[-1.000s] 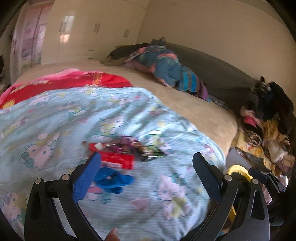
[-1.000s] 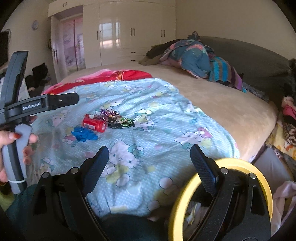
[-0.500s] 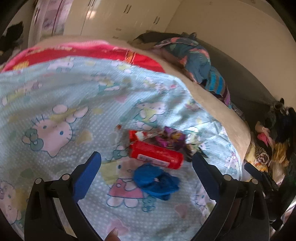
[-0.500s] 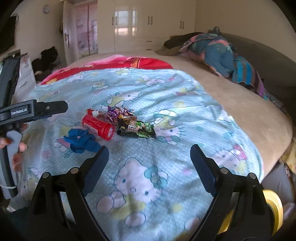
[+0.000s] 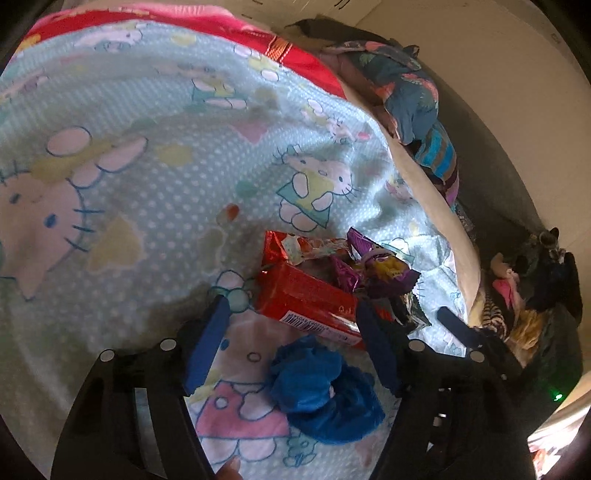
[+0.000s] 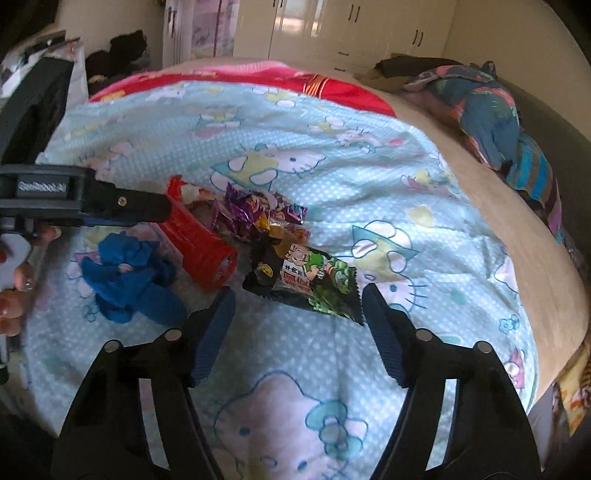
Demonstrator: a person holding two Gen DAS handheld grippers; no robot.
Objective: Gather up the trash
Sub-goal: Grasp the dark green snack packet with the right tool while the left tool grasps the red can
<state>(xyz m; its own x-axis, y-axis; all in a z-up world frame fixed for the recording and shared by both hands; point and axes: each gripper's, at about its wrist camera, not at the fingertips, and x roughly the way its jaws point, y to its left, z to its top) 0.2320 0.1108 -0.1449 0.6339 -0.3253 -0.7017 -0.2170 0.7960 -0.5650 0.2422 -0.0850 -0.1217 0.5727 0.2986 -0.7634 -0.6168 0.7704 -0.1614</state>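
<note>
A pile of trash lies on the Hello Kitty blanket (image 5: 155, 173): a red box (image 5: 306, 302), a crumpled blue wad (image 5: 321, 387), purple wrappers (image 5: 373, 269) and a green-and-black snack packet (image 6: 306, 284). My left gripper (image 5: 291, 314) is open, low over the pile, its jaws either side of the blue wad and the red box's near end. My right gripper (image 6: 295, 302) is open, just in front of the snack packet. In the right wrist view the red box (image 6: 199, 243), the blue wad (image 6: 129, 277) and the left gripper's body (image 6: 74, 199) show at left.
The blanket covers a bed with a tan sheet (image 6: 517, 236) and a red blanket (image 6: 258, 81) behind. Bundled clothes (image 6: 487, 110) lie at the far right of the bed. A heap of clothes (image 5: 532, 295) sits beside the bed. White wardrobes (image 6: 351, 33) stand behind.
Both grippers have moved forward and down toward the trash pile, staying open. The yellow ring seen by the right gripper has left the view.
</note>
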